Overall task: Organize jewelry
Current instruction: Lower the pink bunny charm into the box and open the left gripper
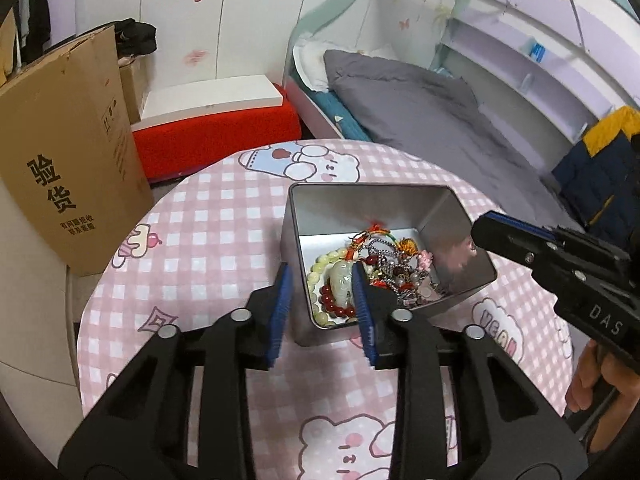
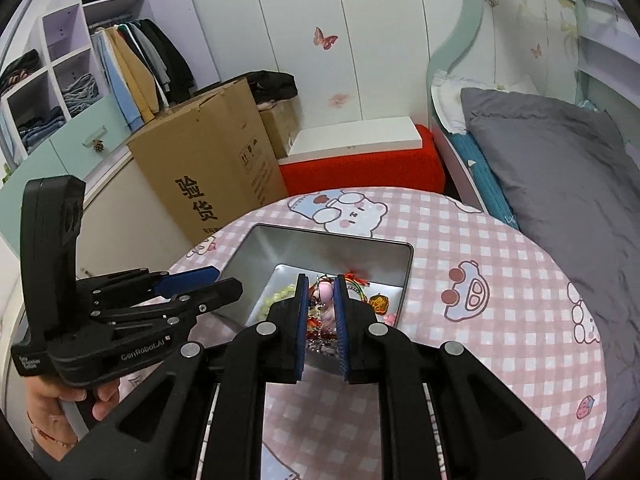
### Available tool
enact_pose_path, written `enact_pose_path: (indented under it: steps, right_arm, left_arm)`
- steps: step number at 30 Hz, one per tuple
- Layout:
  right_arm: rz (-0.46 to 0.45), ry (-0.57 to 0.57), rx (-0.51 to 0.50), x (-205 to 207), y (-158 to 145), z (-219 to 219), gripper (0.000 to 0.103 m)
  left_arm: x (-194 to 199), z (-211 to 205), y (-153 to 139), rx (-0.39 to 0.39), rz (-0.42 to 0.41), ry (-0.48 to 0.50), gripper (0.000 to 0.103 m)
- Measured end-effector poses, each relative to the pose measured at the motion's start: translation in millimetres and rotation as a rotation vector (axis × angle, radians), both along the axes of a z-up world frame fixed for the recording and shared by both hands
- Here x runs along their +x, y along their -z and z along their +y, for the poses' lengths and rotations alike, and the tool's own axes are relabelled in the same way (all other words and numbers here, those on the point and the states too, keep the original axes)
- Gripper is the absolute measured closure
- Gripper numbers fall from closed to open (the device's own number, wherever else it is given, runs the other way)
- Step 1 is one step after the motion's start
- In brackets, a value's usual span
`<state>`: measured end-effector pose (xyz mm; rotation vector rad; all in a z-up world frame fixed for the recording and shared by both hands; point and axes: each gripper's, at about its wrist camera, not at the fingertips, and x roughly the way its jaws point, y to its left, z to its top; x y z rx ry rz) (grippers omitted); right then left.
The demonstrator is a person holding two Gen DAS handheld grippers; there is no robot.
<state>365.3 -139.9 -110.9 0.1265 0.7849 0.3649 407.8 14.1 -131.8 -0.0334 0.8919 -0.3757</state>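
Observation:
A silver metal tin [image 1: 456, 216] stands on the round table with a pink checked cloth [image 1: 208, 240]. It holds a tangle of jewelry [image 1: 384, 268]: pale bead bracelets, red beads, a jade pendant [image 1: 340, 280], chains, red cords. My left gripper [image 1: 322, 276] is open, its jaws astride the tin's near left wall, one finger inside by the pendant. My right gripper [image 2: 322, 286] is open over the tin [image 2: 320, 244], with a pink charm [image 2: 325, 292] between the jaws, not gripped. It enters the left wrist view from the right [image 1: 484, 232].
A cardboard box [image 1: 68, 168] stands left of the table. A red stool with a white slab [image 1: 216, 128] is behind it. A bed with a grey duvet [image 1: 420, 104] runs along the right. Wardrobe shelves [image 2: 60, 80] are at far left.

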Motion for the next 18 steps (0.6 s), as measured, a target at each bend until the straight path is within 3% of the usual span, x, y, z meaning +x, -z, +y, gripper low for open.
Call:
enact_pose_path:
  steps: [8, 18]
  right_arm:
    - [0.018, 0.000, 0.008, 6.1, 8.1, -3.1, 0.092]
    - [0.021, 0.003, 0.013, 8.5, 8.1, -3.3, 0.091]
  left_arm:
    - [3.6, -1.3, 0.9, 0.041, 0.000, -0.001, 0.084]
    - [4.8, -4.4, 4.5, 0.068, 0.001, -0.006, 0.086]
